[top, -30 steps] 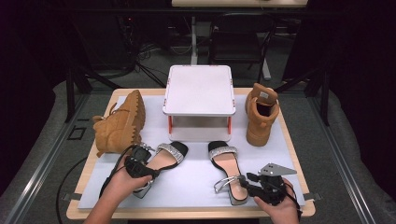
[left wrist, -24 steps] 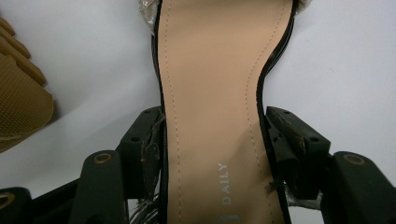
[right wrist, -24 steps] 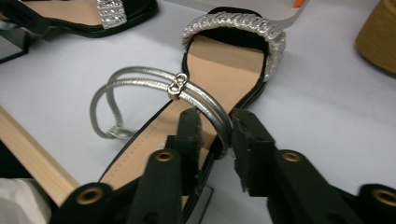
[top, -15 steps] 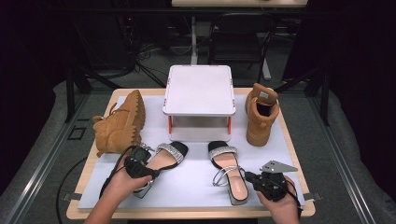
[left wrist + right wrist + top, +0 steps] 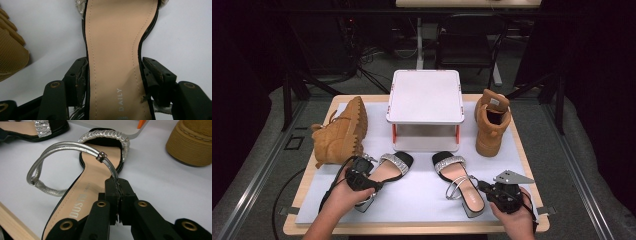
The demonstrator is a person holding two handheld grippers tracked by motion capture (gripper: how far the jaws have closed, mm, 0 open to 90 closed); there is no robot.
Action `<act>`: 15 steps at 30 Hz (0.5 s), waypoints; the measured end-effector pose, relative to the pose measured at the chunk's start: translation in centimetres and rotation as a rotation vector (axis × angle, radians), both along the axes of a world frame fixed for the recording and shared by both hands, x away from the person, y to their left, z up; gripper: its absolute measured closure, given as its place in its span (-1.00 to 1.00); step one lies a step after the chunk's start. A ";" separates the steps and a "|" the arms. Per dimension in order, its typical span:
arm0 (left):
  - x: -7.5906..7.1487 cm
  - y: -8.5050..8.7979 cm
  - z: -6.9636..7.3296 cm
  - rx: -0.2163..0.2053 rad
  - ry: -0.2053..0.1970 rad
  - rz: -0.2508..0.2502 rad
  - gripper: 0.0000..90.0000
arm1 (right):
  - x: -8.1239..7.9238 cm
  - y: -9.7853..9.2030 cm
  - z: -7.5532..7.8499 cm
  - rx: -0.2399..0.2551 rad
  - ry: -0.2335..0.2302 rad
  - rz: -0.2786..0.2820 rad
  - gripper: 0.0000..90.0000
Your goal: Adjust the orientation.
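Two black sandals with glittering toe bands lie on the white mat. My left gripper (image 5: 368, 174) (image 5: 113, 72) straddles the waist of the left sandal (image 5: 393, 166) (image 5: 112, 37), with a pad pressed to each side of the sole. The right sandal (image 5: 460, 181) (image 5: 91, 176) has a silver ankle strap (image 5: 75, 146) that arches above its insole. My right gripper (image 5: 483, 186) (image 5: 117, 185) is shut on that strap near the heel, pinching it between both pads.
A white stand with red legs (image 5: 426, 97) sits at the middle back. A tan boot (image 5: 339, 132) lies on its side at the left, and its mate (image 5: 492, 122) stands upright at the right. The table's wooden front edge (image 5: 412, 230) runs just behind my hands.
My right hand has shifted slightly at the right sandal's heel. The left gripper and all the shoes keep their places.
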State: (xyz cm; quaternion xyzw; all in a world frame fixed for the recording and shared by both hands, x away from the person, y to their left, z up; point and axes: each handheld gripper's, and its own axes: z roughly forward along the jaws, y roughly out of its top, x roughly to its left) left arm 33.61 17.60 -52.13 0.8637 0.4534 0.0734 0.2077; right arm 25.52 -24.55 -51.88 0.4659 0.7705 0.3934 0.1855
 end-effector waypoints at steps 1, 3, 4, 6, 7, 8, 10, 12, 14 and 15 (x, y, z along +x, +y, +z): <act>0.0 0.0 0.0 -0.002 0.001 0.000 -0.12 | 0.1 -0.1 0.0 0.010 -0.004 -0.003 0.95; 0.1 0.0 0.0 -0.003 0.005 0.000 -0.12 | 0.5 -0.5 -0.1 0.015 0.001 -0.018 0.95; 0.1 0.0 0.0 -0.004 0.005 0.002 -0.12 | 0.7 -0.7 -0.1 0.019 0.001 -0.024 0.96; 0.1 0.0 0.0 -0.004 0.005 0.001 -0.12 | 1.0 -1.2 -0.1 0.031 0.001 -0.043 0.96; 0.1 0.0 0.0 -0.004 0.004 0.001 -0.12 | 1.1 -1.4 -0.1 0.037 0.001 -0.048 0.97; 0.1 0.0 0.0 -0.004 0.005 0.002 -0.12 | 1.3 -1.6 -0.1 0.044 0.002 -0.057 0.97; 0.1 0.0 0.0 -0.004 0.004 0.002 -0.12 | 1.5 -2.1 -0.2 0.053 -0.003 -0.072 0.98; 0.1 0.0 0.0 -0.001 0.005 -0.001 -0.12 | 1.8 -2.7 -0.2 0.065 0.000 -0.085 0.98; 0.1 0.0 0.0 -0.003 0.006 0.001 -0.12 | 1.9 -3.1 -0.3 0.081 0.010 -0.090 0.98; 0.1 0.0 0.0 -0.003 0.004 0.001 -0.12 | 1.9 -3.2 -0.4 0.090 0.015 -0.090 0.98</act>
